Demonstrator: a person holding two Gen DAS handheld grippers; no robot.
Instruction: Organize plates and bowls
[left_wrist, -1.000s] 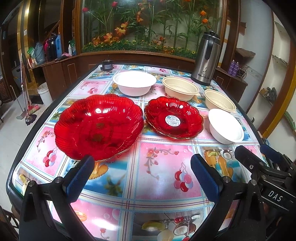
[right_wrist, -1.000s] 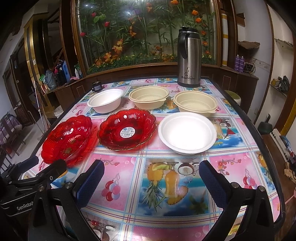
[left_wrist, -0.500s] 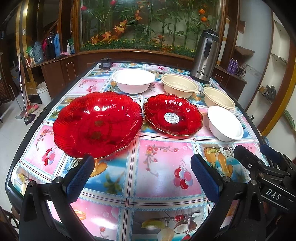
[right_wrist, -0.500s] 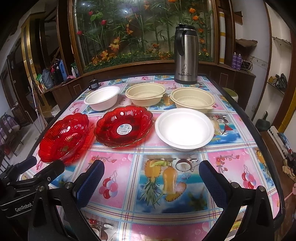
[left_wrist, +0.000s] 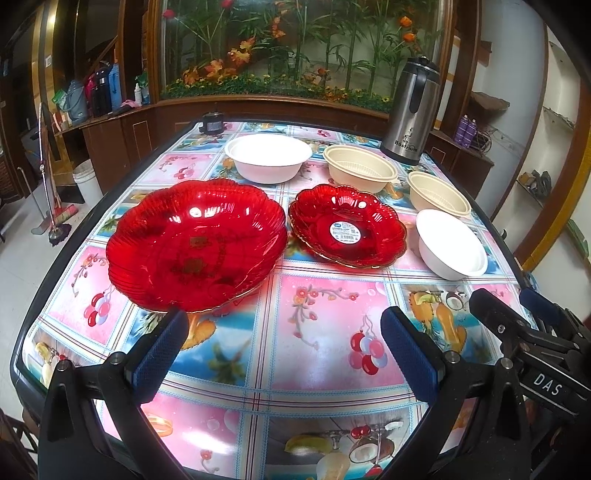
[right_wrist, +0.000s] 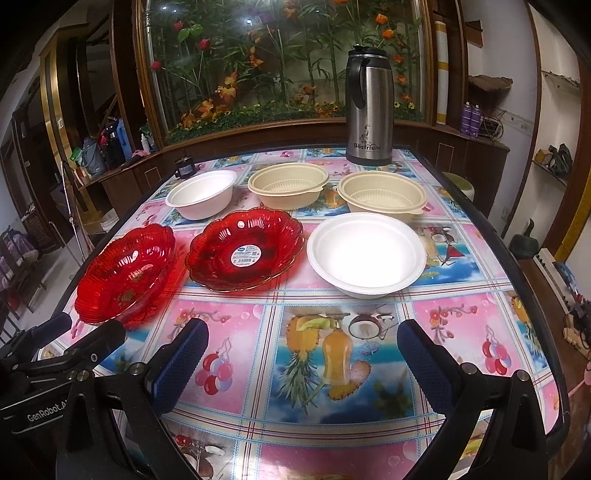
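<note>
On the fruit-print table (right_wrist: 280, 373), left to right, sit the large red plate (left_wrist: 195, 247), the stickered red plate (right_wrist: 245, 249) and the near white bowl (right_wrist: 365, 253). The left gripper (left_wrist: 284, 339) and right gripper (right_wrist: 299, 350) hover with jaws wide, holding nothing. Only the left view shows a broom (left_wrist: 55, 206); only the right shows the thermos (right_wrist: 369, 107) whole.

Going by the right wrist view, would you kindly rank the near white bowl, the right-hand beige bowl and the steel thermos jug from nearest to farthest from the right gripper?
From the right gripper:
1. Near white bowl, just ahead, slightly right.
2. Right-hand beige bowl, directly behind it.
3. Steel thermos jug, at the table's far edge.
</note>
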